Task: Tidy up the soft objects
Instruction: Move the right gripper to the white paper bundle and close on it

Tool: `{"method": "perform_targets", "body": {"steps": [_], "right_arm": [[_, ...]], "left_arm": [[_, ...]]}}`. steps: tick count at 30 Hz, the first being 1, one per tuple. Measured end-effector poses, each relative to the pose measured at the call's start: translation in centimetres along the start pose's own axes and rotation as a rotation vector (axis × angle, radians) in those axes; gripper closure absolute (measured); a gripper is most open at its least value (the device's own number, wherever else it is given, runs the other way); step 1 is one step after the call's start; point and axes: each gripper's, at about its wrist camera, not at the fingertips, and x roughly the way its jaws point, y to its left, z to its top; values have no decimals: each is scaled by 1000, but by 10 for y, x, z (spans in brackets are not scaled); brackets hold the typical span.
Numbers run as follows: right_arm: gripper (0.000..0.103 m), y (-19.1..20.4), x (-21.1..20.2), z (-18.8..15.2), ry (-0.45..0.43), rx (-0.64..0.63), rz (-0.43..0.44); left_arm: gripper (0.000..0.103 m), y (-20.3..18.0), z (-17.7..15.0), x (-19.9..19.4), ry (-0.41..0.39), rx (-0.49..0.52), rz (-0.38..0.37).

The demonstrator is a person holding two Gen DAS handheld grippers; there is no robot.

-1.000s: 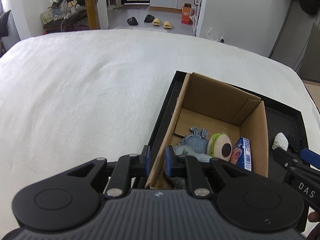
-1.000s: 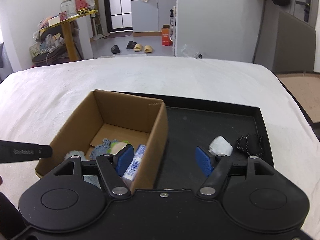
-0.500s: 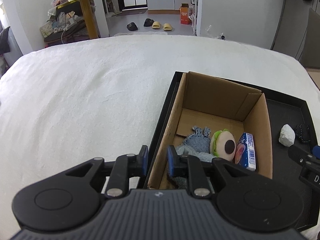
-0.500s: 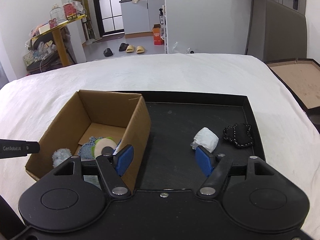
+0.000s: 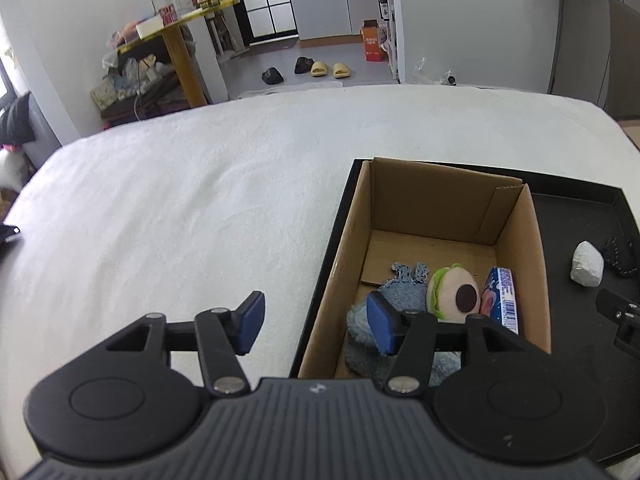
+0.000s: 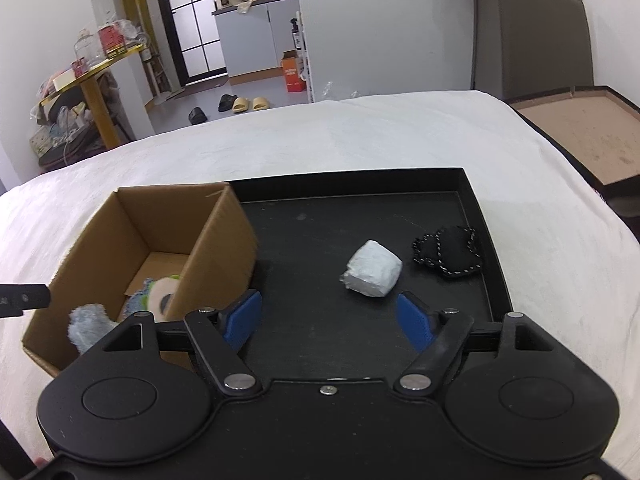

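Observation:
A cardboard box (image 5: pixel 516 240) stands at the left end of a black tray (image 6: pixel 476 216). In the box lie a blue denim toy (image 5: pixel 404 286), a round plush with a dark spot (image 5: pixel 454 294), a blue packet (image 5: pixel 502 298) and a grey fluffy piece (image 6: pixel 86 322). On the tray lie a white soft lump (image 6: pixel 372 268) and a black stitched pouch (image 6: pixel 450 252). My left gripper (image 5: pixel 316 322) is open, straddling the box's left wall. My right gripper (image 6: pixel 330 318) is open and empty, just short of the white lump.
The tray rests on a white bedcover (image 5: pixel 180 200). A brown board (image 6: pixel 580 136) lies off the bed's right side. A yellow table (image 5: pixel 180 40) with clutter and slippers (image 5: pixel 328 69) stand on the floor beyond.
My left gripper has opened, letting go of the box's left wall, and drawn back. My right gripper has moved right and back, now facing the white lump.

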Motion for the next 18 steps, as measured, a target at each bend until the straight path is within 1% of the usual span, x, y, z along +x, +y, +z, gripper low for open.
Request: {"method": "perform_targets", "body": {"steps": [7, 12, 18], "right_arm": [[27, -15, 20, -10, 11, 39, 7], [27, -24, 38, -9, 14, 65, 1], [27, -28, 61, -7, 13, 100, 25]], "left_arm": [[44, -10, 1, 2, -4, 41, 41], [43, -21, 1, 5, -6, 73, 73], [43, -33, 3, 16, 14, 103, 112]]}}
